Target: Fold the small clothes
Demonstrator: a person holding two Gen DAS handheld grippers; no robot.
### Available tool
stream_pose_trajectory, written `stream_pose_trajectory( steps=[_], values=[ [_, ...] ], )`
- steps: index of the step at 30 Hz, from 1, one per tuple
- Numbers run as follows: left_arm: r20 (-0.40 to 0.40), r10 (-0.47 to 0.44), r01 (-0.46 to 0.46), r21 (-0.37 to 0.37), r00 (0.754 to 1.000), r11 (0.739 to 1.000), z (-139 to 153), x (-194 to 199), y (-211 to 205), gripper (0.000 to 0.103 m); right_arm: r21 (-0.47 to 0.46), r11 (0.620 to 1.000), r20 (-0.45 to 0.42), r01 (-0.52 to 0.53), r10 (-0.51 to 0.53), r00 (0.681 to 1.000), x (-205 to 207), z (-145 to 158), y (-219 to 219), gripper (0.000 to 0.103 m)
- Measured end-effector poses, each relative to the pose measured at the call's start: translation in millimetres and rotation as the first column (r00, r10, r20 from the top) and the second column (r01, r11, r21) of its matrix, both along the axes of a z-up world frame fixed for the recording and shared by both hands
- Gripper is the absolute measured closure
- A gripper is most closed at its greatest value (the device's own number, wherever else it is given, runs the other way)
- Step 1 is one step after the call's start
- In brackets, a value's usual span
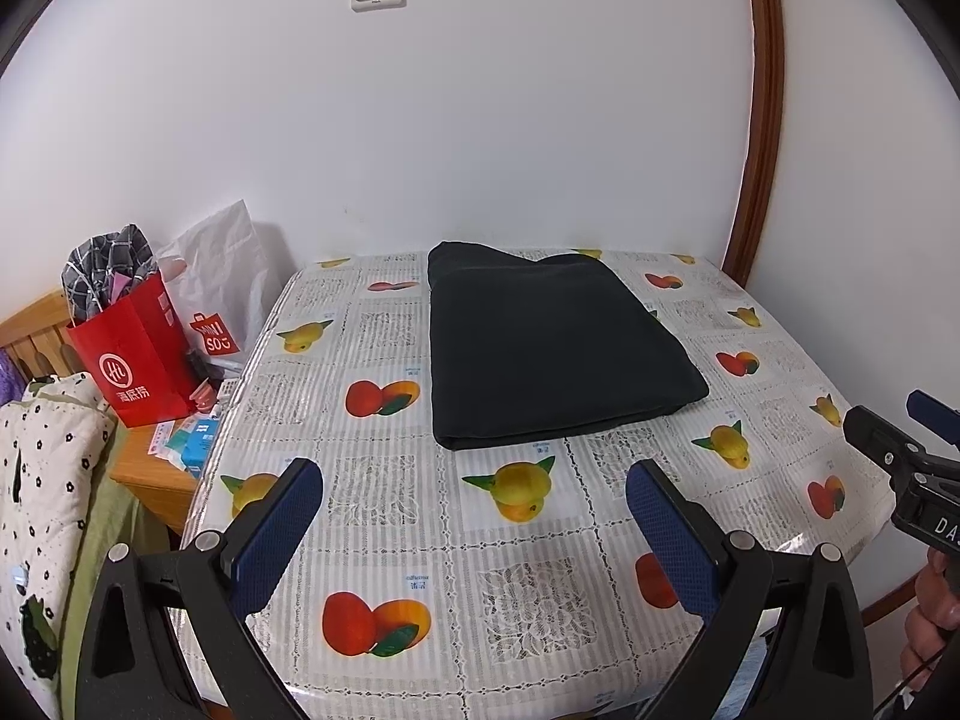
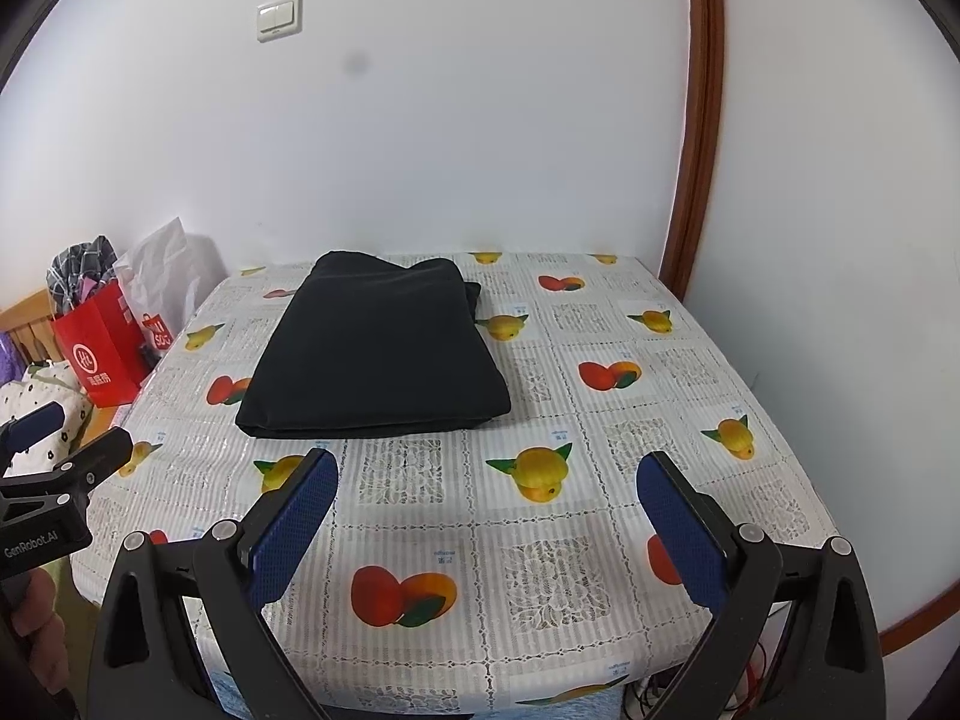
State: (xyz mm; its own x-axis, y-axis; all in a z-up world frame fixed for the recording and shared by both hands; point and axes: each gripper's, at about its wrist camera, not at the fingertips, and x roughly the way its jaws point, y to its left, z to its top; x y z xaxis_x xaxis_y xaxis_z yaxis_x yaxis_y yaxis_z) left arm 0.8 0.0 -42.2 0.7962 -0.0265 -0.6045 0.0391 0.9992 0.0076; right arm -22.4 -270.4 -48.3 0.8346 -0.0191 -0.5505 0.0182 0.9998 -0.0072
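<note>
A black garment (image 1: 552, 348) lies folded into a flat rectangle on the far half of the table; it also shows in the right wrist view (image 2: 378, 354). My left gripper (image 1: 474, 480) is open and empty, held above the near part of the table, short of the garment. My right gripper (image 2: 487, 474) is open and empty too, level with it and to the garment's near right. Each gripper shows at the edge of the other's view: the right one (image 1: 906, 438) and the left one (image 2: 54, 444).
The table (image 1: 528, 588) carries a fruit-print plastic cloth and stands against a white wall. To its left are a red paper bag (image 1: 135, 360) with checked cloth, a white bag (image 1: 216, 294), a wooden stand and a spotted cushion (image 1: 42, 480). A wooden door frame (image 1: 762, 120) rises at right.
</note>
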Motion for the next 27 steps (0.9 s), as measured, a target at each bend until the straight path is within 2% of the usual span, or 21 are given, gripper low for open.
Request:
stream_pose_trajectory(
  steps=[27],
  values=[
    [0.002, 0.000, 0.000, -0.009, 1.000, 1.000, 2.2, -1.5, -1.9, 0.001, 0.002, 1.000, 0.004, 0.008, -0.008, 1.000, -2.1, 1.0, -0.8, 0.004]
  ],
)
